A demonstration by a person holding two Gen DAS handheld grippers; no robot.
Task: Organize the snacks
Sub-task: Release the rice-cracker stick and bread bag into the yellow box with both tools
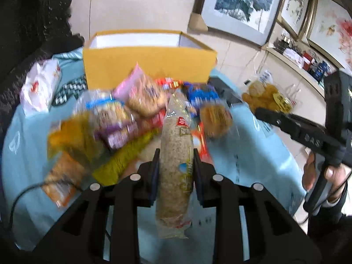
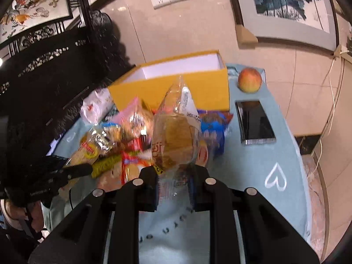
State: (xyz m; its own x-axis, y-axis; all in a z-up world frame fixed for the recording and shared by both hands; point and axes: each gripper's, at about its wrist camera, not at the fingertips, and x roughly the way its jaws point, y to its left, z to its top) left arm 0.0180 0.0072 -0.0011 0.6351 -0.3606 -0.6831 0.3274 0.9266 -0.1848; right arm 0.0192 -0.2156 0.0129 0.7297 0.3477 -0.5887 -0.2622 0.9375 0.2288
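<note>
Left gripper (image 1: 176, 165) is clenched on a long clear packet of pale grainy snack (image 1: 176, 154); both pads press its sides at mid-length. The packet stands roughly upright between the fingers, its lower end hanging in front of the gripper body, its label too smeared to read.

Right gripper (image 2: 176, 171) is clamped on the lower edge of a clear-wrapped yellow cake (image 2: 176, 140); the wrapper's crimped top reaches up in front of the box wall. The pads themselves are mostly hidden behind crumpled film. In the left wrist view the same gripper (image 1: 259, 111) appears from the side, the person's hand (image 1: 325, 176) on its handle, with a bag of golden pastry pieces (image 1: 264, 96) at its tip; contact there is hard to judge.

Snack pile (image 1: 123, 118) lies on the light blue tablecloth (image 2: 275, 154), just in front of the open yellow box (image 1: 149, 61). Motion blur makes most wrappers unreadable; a blue pack (image 2: 213, 129), a pink pack (image 2: 134, 112) and a yellow-green stick pack (image 1: 123, 158) are distinguishable. The box interior shows white walls; its floor is hidden by the near wall.

White wrapped item (image 1: 39, 85) sits left of the box, apart from the pile. An apple (image 2: 249, 79) rests right of the box, with a phone (image 2: 255, 123) nearer, lying flat. The table's near edge is cut off by the gripper bodies.
</note>
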